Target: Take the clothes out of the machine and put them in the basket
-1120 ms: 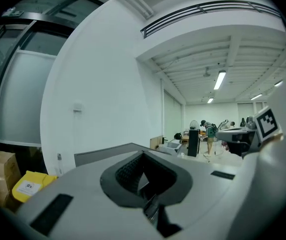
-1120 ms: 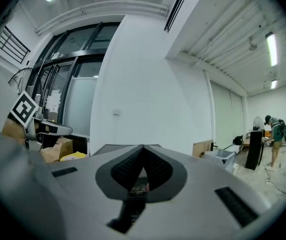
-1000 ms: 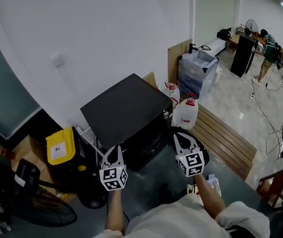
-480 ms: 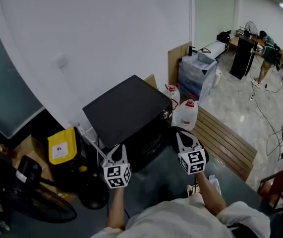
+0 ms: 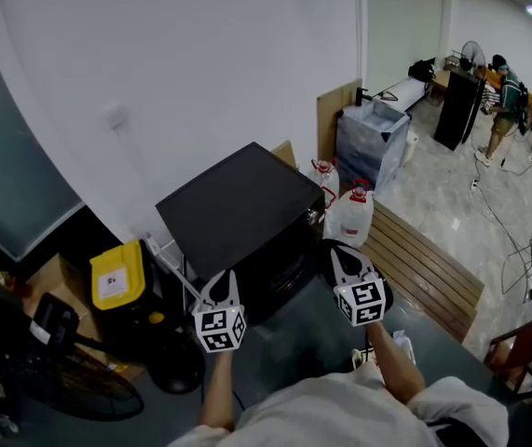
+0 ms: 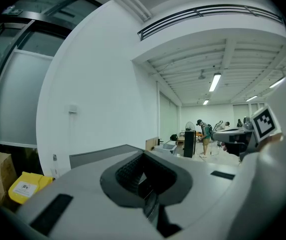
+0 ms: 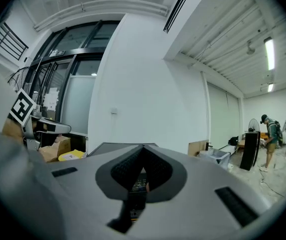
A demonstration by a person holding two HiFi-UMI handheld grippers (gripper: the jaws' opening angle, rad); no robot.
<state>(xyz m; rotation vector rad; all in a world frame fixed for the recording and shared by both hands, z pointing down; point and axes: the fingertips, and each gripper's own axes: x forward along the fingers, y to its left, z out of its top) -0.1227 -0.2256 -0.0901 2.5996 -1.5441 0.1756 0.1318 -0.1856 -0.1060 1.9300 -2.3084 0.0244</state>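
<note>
A black box-shaped machine (image 5: 238,203) stands against the white wall; I see its flat top and a dark front, and no clothes show. My left gripper (image 5: 221,281) hovers before its lower left corner, shut and empty. My right gripper (image 5: 338,255) is level with it at the machine's right front, also shut with nothing held, above a dark round container (image 5: 384,291). The left gripper view has the left gripper's (image 6: 144,154) tips meeting, with the machine's top (image 6: 95,155) behind. The right gripper view has the right gripper's (image 7: 143,148) pads closed together.
A yellow container (image 5: 114,275) sits left of the machine, with a floor fan (image 5: 88,394) nearer me. Two water jugs (image 5: 353,214), a wrapped crate (image 5: 370,136) and a slatted wooden bench (image 5: 426,266) lie to the right. People (image 5: 508,101) stand far off.
</note>
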